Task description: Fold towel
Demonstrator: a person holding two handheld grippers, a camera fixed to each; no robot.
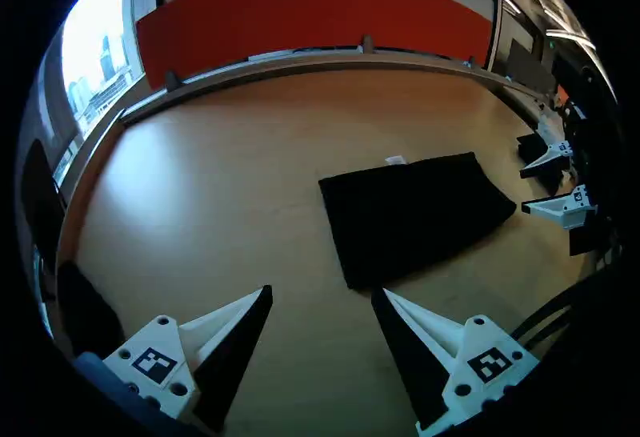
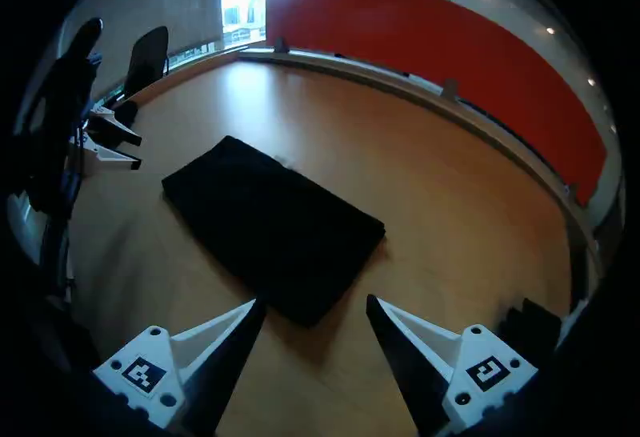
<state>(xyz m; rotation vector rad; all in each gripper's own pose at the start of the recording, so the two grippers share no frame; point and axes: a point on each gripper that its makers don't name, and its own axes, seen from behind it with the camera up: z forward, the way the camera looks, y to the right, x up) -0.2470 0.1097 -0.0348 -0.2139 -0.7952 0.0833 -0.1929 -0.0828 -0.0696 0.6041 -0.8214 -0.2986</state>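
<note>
A black towel point(image 1: 416, 213) lies flat and folded into a rectangle on the wooden table point(image 1: 224, 197); a small white tag pokes out at its far edge. My left gripper point(image 1: 322, 302) hovers open just short of the towel's near corner, holding nothing. In the right gripper view the same towel point(image 2: 276, 225) lies ahead, and my right gripper point(image 2: 314, 309) stands open above its near edge with nothing between the fingers. The right gripper point(image 1: 556, 185) also appears at the far right of the left gripper view; the left gripper point(image 2: 112, 145) appears at the left of the right gripper view.
An orange-red partition point(image 1: 320, 17) runs along the table's far edge. A bright window point(image 1: 96, 61) is at the left. Dark chairs point(image 2: 148, 61) stand by the table near the window. Bare wood surrounds the towel on all sides.
</note>
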